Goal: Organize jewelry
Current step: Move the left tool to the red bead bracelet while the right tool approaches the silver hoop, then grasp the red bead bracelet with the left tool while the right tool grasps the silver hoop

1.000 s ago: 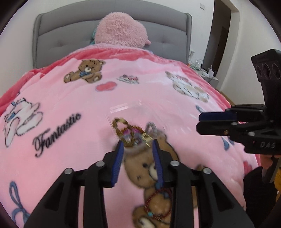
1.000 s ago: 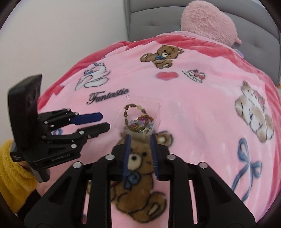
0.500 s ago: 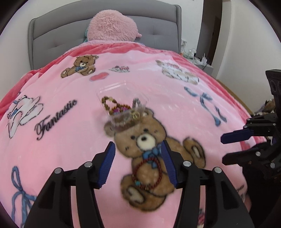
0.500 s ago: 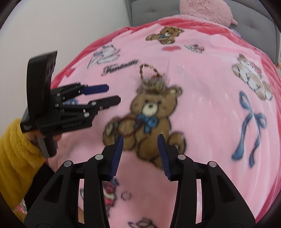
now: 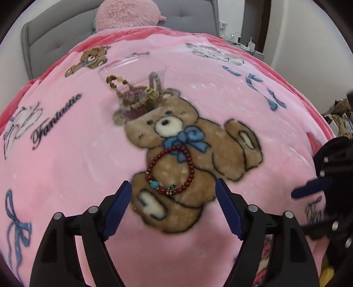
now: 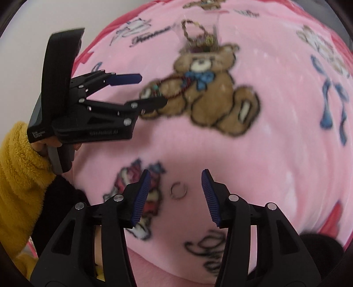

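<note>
A red bead bracelet (image 5: 171,170) lies on the printed brown bear of the pink blanket. My left gripper (image 5: 173,194) is open, and the bracelet's near edge lies between its fingertips. Beyond it a clear plastic box (image 5: 134,88) holds several beaded pieces. In the right wrist view a small silver ring (image 6: 178,191) lies on the blanket between the fingers of my open right gripper (image 6: 175,187). The left gripper (image 6: 152,90) shows there at the left, open over the bracelet (image 6: 176,88). The box (image 6: 199,37) is far off and blurred.
The pink blanket (image 5: 66,159) covers the whole bed. A grey headboard (image 5: 44,42) and a fluffy pink pillow (image 5: 130,15) stand at the far end. A side table with small items (image 5: 240,44) is at the far right. The person's yellow sleeve (image 6: 17,172) holds the left gripper.
Both grippers pulled back from the clear box toward the near side of the bed and opened wide. The left now stands over the red bracelet, the right over the silver ring.
</note>
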`<action>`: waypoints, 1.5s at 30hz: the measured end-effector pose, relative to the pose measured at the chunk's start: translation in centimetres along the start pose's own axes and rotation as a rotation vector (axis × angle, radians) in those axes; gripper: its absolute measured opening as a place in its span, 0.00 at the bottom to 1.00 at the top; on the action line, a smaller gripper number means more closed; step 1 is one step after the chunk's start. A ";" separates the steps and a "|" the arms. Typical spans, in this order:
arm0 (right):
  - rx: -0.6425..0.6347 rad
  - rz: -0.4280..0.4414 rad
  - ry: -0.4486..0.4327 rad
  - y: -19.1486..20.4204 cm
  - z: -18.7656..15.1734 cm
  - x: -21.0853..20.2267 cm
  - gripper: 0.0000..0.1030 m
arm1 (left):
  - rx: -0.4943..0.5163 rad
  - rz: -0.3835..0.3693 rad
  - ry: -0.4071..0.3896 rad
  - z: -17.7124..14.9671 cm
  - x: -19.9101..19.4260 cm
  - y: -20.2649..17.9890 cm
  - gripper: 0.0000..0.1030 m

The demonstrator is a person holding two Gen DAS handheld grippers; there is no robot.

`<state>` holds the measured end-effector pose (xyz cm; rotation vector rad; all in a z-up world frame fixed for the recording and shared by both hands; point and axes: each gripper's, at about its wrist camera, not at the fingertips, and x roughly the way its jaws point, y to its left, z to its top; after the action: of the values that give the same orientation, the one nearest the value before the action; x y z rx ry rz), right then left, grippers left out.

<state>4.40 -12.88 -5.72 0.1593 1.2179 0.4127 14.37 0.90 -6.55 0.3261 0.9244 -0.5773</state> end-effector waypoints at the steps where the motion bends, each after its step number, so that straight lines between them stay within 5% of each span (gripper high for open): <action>1: -0.003 -0.007 0.008 0.0 -0.2 0.3 0.45 | -0.002 0.006 0.005 0.0 0.2 0.0 0.74; 13: -0.001 -0.004 0.064 0.6 -0.8 2.3 0.38 | -0.060 0.028 0.076 -0.4 2.5 0.2 0.74; 17: -0.023 -0.045 0.069 0.7 -0.9 2.9 0.22 | -0.084 0.022 0.085 -0.4 2.9 0.3 0.74; 20: -0.020 -0.042 0.065 0.6 -0.9 2.9 0.19 | -0.088 0.023 0.078 -0.6 2.9 0.3 0.72; 26: -0.022 -0.048 0.060 0.6 -0.9 2.8 0.18 | -0.099 0.038 0.063 -0.8 2.7 0.5 0.57; 37: 0.008 -0.038 0.062 0.4 -0.8 2.5 0.18 | -0.124 0.012 0.029 -0.8 1.5 1.8 0.14; 45: 0.011 -0.030 0.043 0.4 -0.9 2.0 0.18 | -0.126 -0.013 -0.012 -1.4 0.2 1.7 0.12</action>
<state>4.00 -11.80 -7.64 0.1422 1.2637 0.3855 14.56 2.87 -7.52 0.2027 0.9470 -0.5295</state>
